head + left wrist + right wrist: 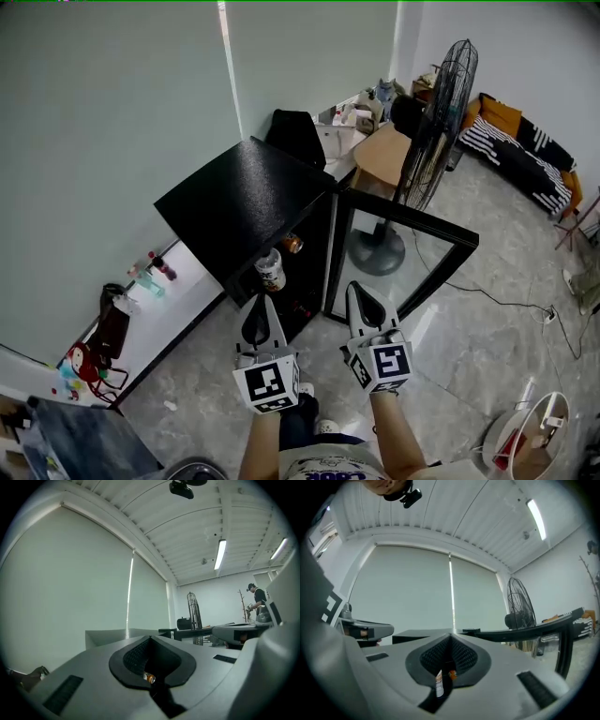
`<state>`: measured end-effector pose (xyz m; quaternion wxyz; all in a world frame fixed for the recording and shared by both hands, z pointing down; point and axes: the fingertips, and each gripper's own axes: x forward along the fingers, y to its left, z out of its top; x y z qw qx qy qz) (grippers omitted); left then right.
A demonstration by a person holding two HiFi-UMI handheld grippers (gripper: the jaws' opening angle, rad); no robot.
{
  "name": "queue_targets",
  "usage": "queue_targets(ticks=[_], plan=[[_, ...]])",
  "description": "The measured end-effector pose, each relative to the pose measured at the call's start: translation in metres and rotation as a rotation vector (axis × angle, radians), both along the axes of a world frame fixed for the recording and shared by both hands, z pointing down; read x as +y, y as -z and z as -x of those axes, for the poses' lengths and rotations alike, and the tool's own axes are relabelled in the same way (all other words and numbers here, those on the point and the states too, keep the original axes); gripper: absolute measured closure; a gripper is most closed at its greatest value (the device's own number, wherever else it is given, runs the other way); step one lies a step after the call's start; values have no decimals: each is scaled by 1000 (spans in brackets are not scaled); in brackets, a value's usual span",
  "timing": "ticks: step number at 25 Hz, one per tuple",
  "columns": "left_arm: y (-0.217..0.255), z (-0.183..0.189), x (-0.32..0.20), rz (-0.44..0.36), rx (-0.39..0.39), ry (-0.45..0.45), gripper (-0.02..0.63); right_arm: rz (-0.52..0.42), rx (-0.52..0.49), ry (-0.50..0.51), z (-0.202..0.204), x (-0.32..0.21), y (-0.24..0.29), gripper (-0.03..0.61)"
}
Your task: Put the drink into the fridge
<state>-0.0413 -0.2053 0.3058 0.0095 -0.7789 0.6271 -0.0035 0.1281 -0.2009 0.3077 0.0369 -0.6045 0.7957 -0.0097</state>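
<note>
Head view: my left gripper (263, 322) and right gripper (365, 307), both empty, hover before the open fridge (242, 202); the drink (270, 271) stands inside, just ahead. Left gripper view: jaws together. Right gripper view: same. I judge placing done; next, push the door (412, 217), right of them, shut.

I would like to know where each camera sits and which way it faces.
Head view: on the person's head, looking steeply down at the black fridge and its open door; left claw, right claw and both forearms show.
Left gripper view: on the left claw, looking level along its shut jaws toward the window blind.
Right gripper view: on the right claw, level along its shut jaws toward the same blind.
Shared: head and right gripper views both show the standing fan.
</note>
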Motion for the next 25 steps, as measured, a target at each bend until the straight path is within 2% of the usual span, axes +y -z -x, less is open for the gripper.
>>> queue_targets(ticks=[8,25], plan=[[21,-6,23,-38,-3,-6,609,-36,-18,-21,-11,23,21,581],[26,-7,44,-45,-7,15,609,-25,-43,-38,-22,41,21,581]])
